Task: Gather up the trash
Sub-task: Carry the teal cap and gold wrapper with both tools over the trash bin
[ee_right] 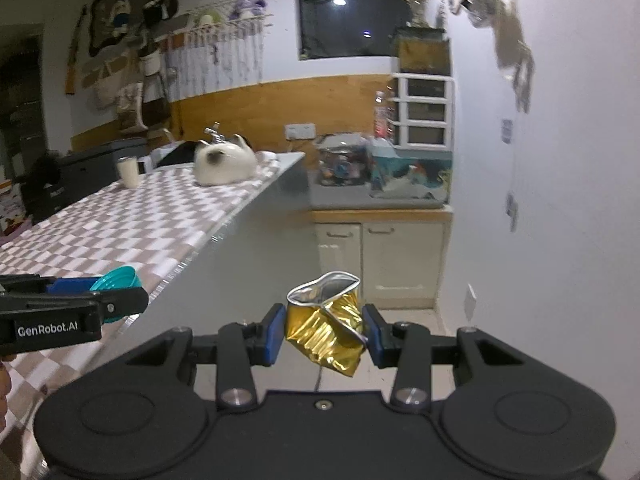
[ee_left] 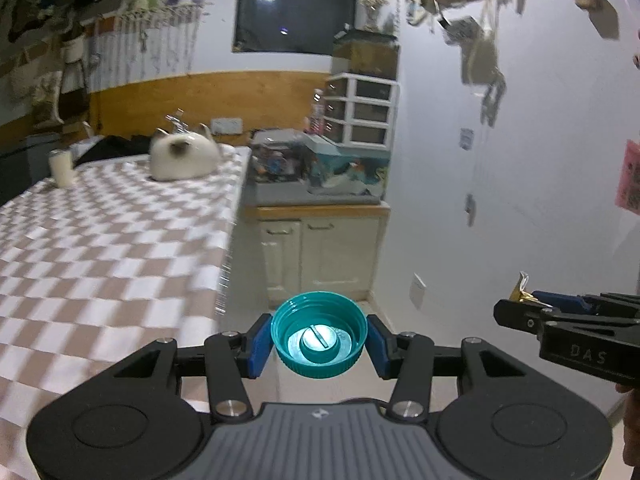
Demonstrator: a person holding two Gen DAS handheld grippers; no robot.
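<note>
We carry one piece of trash in each tool, and both are already off the table. Our left gripper (ee_left: 319, 340) is closed on a teal bottle cap (ee_left: 319, 335), the blue pads pressing its rim from left and right, its open side turned up toward the camera so we look down into it. Our right gripper (ee_right: 324, 330) is clamped on a crushed gold can (ee_right: 326, 320), its silver rim tilted up and toward the far cabinet, the crumpled body hanging a little below the pads.

The two tools ride side by side, close together: in the left wrist view the right one pokes in from the right edge with the gold scrap at its tip, and in the right wrist view the left one comes in from the left with the cap.

The checkered table (ee_left: 100, 240) lies to our left; its near corner sits just left of the cap. Ahead, between the table edge and the white wall (ee_left: 500, 200), a strip of floor runs to the cream cabinet (ee_left: 320, 252). We see no bin in either view, so we judge it lies outside the frames, and neither hand is plainly nearer it. A cat (ee_left: 182, 156) lies at the far end of the table, well apart from both tools.
</note>
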